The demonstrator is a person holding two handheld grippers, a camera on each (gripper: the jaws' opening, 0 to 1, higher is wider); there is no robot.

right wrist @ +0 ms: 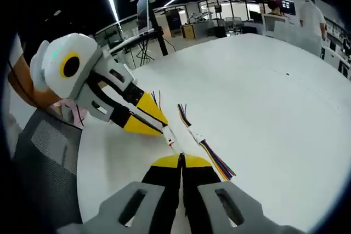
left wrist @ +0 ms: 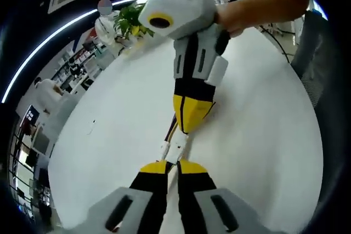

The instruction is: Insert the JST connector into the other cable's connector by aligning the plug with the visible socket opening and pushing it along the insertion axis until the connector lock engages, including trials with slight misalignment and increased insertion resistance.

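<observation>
In the left gripper view the left tool (left wrist: 177,164) rises from the bottom centre of the frame, its yellow-tipped jaws drawn close together on a small white connector (left wrist: 174,149) that sits just above the tips. The right tool (left wrist: 190,127) comes down from the top of the frame, held by a person's hand (left wrist: 247,12) at the upper right, and its yellow jaws pinch the upper end of the same white connector assembly. Thin coloured wires (left wrist: 172,130) run beside the right tool's tip. The two tools meet tip to tip near the middle of the frame, above a white table (left wrist: 263,135). A potted plant (left wrist: 129,20) stands at the far edge of the table, in the upper left.

In the right gripper view the right tool (right wrist: 181,160) rises from the bottom centre, jaws clenched on the white connector (right wrist: 171,138) just above the tips. The left tool (right wrist: 159,126) reaches in from the left of the frame, and its yellow tips grip the other end of that connector. Whether the two connector halves are fully seated cannot be told.

A second cable (right wrist: 203,146) lies loose on the table (right wrist: 274,91) just right of centre, with a white plug in its middle and fanned multicoloured wires at both ends. A mesh chair back (right wrist: 44,163) fills the lower left.
</observation>
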